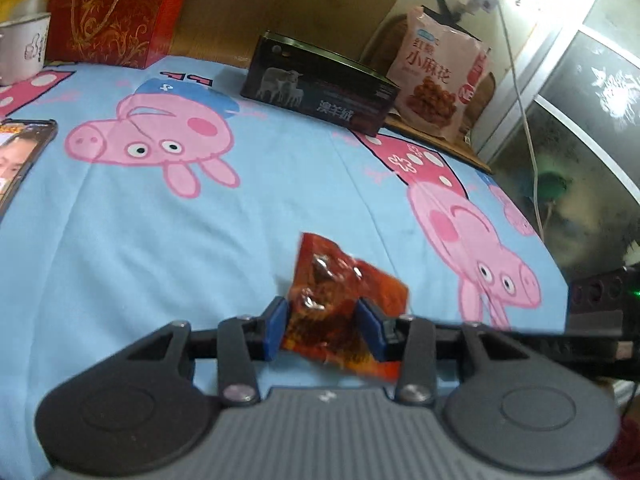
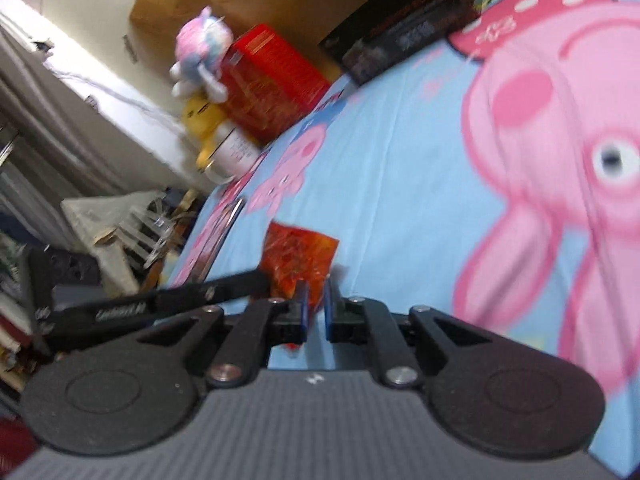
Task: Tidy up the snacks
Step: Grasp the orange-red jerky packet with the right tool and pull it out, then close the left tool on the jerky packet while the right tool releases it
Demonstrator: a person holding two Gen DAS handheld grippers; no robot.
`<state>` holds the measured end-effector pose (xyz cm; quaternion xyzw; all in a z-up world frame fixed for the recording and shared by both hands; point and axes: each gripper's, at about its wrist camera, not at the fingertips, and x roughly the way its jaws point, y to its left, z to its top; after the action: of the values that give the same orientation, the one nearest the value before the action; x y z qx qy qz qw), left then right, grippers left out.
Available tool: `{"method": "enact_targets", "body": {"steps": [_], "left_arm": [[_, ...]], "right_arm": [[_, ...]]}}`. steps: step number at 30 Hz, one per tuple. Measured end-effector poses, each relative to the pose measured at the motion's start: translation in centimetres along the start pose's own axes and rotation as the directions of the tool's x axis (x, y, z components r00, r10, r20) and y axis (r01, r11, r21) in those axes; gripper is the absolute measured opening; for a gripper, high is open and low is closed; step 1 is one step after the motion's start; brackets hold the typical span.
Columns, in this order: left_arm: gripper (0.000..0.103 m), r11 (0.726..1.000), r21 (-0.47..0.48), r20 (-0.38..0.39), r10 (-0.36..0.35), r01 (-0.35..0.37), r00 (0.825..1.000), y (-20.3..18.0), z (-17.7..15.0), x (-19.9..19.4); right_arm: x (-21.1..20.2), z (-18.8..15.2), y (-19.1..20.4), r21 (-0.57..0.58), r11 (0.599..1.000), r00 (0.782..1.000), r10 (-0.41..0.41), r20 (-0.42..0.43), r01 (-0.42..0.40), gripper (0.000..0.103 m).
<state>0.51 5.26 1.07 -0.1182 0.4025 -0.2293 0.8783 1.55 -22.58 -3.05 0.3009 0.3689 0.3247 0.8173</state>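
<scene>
Nearest us, our left hand-held gripper (image 1: 324, 320) pinches a red snack packet (image 1: 340, 300) above the blue cartoon bedsheet (image 1: 160, 240). Our right hand-held gripper (image 2: 316, 304), nearly pressed together, nips an orange-red packet (image 2: 300, 256). Farther back sit a black box (image 1: 320, 88) and a pink snack bag (image 1: 436, 76).

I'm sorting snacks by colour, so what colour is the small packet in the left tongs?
Translucent red-orange packet, with dark contents; the left wrist view shows it best.

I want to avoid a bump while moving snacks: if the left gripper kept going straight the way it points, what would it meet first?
Probably the blue bedsheet; beyond that, the black tin, though depth is unclear.
</scene>
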Motion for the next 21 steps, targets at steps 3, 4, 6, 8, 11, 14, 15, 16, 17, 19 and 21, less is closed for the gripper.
{"method": "enact_targets", "body": {"steps": [3, 4, 6, 8, 11, 14, 15, 16, 17, 19, 21], "left_arm": [[0.039, 1.000, -0.008, 0.014, 0.013, -0.013, 1.000, 0.6, 0.0, -0.2], [0.040, 0.999, -0.025, 0.019, 0.027, -0.026, 0.999, 1.0, 0.3, -0.4], [0.040, 0.997, -0.064, 0.040, 0.044, -0.041, 0.998, 1.8, 0.7, -1.0], [0.040, 0.995, -0.098, 0.045, 0.019, -0.014, 0.999, 2.6, 0.9, -1.9], [0.040, 0.991, -0.122, 0.010, -0.047, 0.048, 0.999, 3.1, 0.5, -2.7], [0.040, 0.981, -0.160, -0.043, -0.118, 0.110, 0.992, 3.1, -0.8, -2.4], [0.040, 0.976, -0.175, -0.059, -0.140, 0.128, 0.988, 3.1, -1.2, -2.2], [0.040, 0.971, -0.189, -0.073, -0.160, 0.144, 0.984, 2.9, -1.7, -1.9], [0.040, 0.969, -0.197, -0.081, -0.171, 0.152, 0.982, 2.8, -2.1, -1.6], [0.040, 0.970, -0.189, -0.072, -0.172, 0.156, 0.983, 2.3, -2.5, -1.5], [0.040, 0.975, -0.169, -0.066, -0.155, 0.142, 0.986, 1.7, -2.6, -1.3]], "right_arm": [[-0.3, -1.4, 1.0, -0.053, 0.998, 0.998, 0.031, -0.061, -0.035, 0.013], [-0.3, -1.5, 1.4, -0.084, 0.996, 0.997, 0.032, -0.072, -0.038, 0.013], [-0.6, -1.1, 2.3, -0.147, 0.989, 0.998, 0.017, -0.059, -0.026, 0.014], [-1.2, -0.1, 2.6, -0.186, 0.983, 1.000, 0.002, -0.021, -0.006, 0.017], [-1.4, 1.7, 2.4, -0.209, 0.977, 0.999, -0.034, 0.027, 0.039, 0.020], [0.0, 3.0, 1.8, -0.209, 0.977, 0.998, -0.048, 0.027, 0.053, 0.021], [0.7, 3.4, 1.5, -0.200, 0.979, 0.999, -0.045, 0.020, 0.048, 0.021], [1.6, 4.0, 1.2, -0.184, 0.982, 0.999, -0.043, 0.009, 0.044, 0.021], [1.7, 4.1, 0.7, -0.176, 0.984, 0.999, -0.036, -0.004, 0.035, 0.021], [3.3, 4.8, 0.7, -0.161, 0.987, 0.999, -0.024, -0.028, 0.019, 0.021], [4.7, 5.4, 0.8, -0.151, 0.989, 0.998, -0.016, -0.055, 0.007, 0.028]]}}
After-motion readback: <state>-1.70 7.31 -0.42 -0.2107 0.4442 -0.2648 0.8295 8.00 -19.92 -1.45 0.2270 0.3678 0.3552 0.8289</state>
